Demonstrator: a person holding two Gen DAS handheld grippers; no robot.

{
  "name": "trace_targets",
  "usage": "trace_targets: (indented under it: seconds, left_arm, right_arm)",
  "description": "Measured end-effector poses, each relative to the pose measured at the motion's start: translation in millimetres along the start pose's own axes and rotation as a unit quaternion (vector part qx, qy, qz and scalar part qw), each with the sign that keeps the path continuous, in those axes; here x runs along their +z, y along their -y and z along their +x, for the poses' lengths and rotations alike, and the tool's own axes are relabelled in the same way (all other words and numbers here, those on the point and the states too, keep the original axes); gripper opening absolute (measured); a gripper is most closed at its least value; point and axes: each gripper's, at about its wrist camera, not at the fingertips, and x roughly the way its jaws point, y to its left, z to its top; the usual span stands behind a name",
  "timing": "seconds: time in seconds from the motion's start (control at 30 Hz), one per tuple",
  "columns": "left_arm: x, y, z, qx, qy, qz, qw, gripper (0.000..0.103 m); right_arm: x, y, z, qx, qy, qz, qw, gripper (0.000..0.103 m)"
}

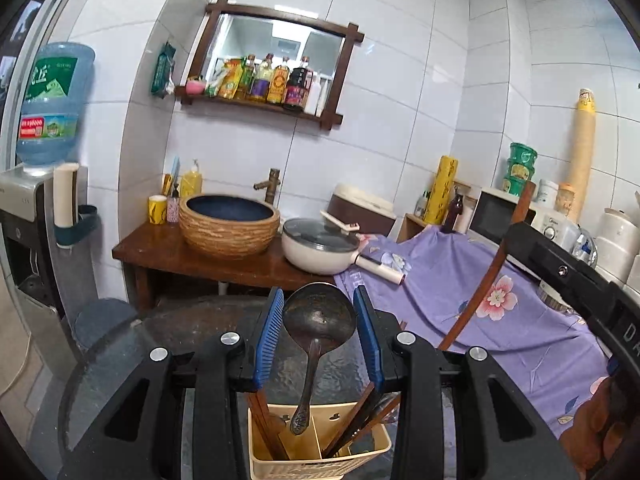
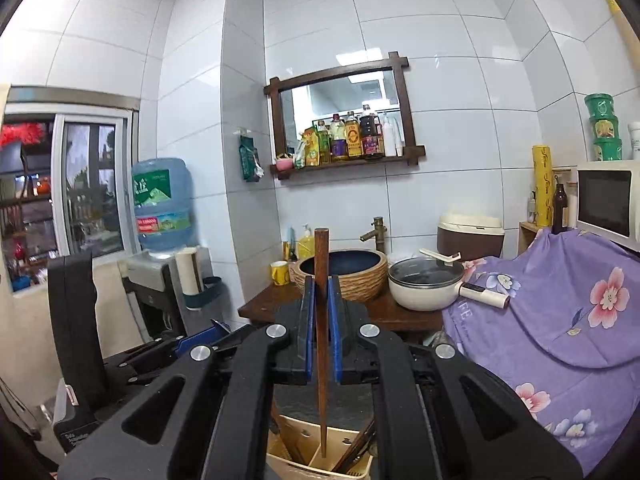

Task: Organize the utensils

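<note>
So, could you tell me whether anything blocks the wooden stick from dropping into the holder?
Nothing visible blocks it: the wooden stick, held by the right gripper, already dips into the utensil holder beside its divider.

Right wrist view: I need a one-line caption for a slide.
Right tongs shut on a wooden stick, its lower end in the cream utensil basket, kitchen sink behind.
</note>
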Motion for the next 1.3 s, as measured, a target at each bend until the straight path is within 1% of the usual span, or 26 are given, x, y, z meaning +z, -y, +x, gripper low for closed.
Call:
trace_targets:
  seconds: [0.07,0.2,0.37,0.47,0.6,0.73,0.8,0.9,0.97,1.0,1.07,1.13,1.17,1.23,1.27,1.3]
  left_arm:
    - [-10.4,-3.2,10.8,0.004,-0.009,0.0,1.0,0.036]
    - [-37.3,-10.5,28.7,0.003,-0.027,0.0,0.9996,0.036]
    - [-62.3,-19.1,36.8,0.002,-0.039,0.0,0.9992,0.036]
    - [-76.0,-22.0,43.8,0.001,-0.057,0.003,0.9983,0.036]
    - [-91.9,-24.5,52.8,0.002,-0.077,0.008,0.997,0.036]
    - [-104.9,-24.6,60.3,0.007,-0.095,0.019,0.9952,0.036]
    - [-108.8,-25.3,62.7,0.01,-0.098,0.02,0.9949,0.036]
    - [-111.0,-23.3,64.9,0.013,-0.102,0.025,0.9944,0.036]
    - [-110.5,-22.1,63.3,0.016,-0.099,0.028,0.9946,0.039]
    - [-109.2,-20.4,61.5,0.016,-0.095,0.029,0.9949,0.042]
    - [-106.1,-19.9,51.9,0.013,-0.084,0.03,0.996,0.047]
    - [-102.9,-18.0,39.1,0.009,-0.069,0.032,0.9971,0.056]
    - [-101.3,-17.2,29.5,0.007,-0.06,0.034,0.9976,0.059]
    - [-100.5,-18.0,10.1,0.005,-0.042,0.031,0.9986,0.072]
    - [-100.9,-19.5,1.7,0.005,-0.036,0.027,0.999,0.076]
    - [-103.3,-22.6,-13.5,0.005,-0.025,0.024,0.9994,0.084]
  right_arm:
    - [-13.4,-0.3,8.8,-0.007,-0.006,-0.001,1.0,0.007]
    - [-46.7,6.9,32.7,-0.021,-0.037,0.007,0.999,0.007]
    - [-78.8,17.9,49.4,-0.023,-0.072,0.03,0.997,0.007]
    - [-94.0,21.5,55.4,-0.022,-0.09,0.036,0.995,0.007]
    - [-107.7,25.5,61.2,-0.02,-0.108,0.047,0.993,0.007]
    - [-114.1,31.6,63.6,-0.024,-0.114,0.054,0.992,0.007]
    - [-115.1,34.8,65.6,-0.021,-0.118,0.06,0.991,0.008]
    - [-116.2,38.0,66.7,-0.026,-0.117,0.06,0.991,0.008]
    - [-117.0,39.6,65.8,-0.031,-0.118,0.056,0.991,0.008]
    - [-116.0,40.3,64.8,-0.031,-0.117,0.056,0.991,0.009]
    - [-115.0,41.4,58.2,-0.032,-0.11,0.054,0.992,0.019]
    - [-110.8,42.2,46.7,-0.037,-0.092,0.051,0.994,0.047]
    - [-109.7,42.9,41.8,-0.038,-0.085,0.05,0.994,0.049]
    - [-105.7,44.0,25.3,-0.043,-0.073,0.046,0.995,0.05]
    - [-104.9,44.4,15.0,-0.054,-0.068,0.04,0.995,0.052]
    - [-105.0,43.9,5.0,-0.066,-0.061,0.034,0.995,0.06]
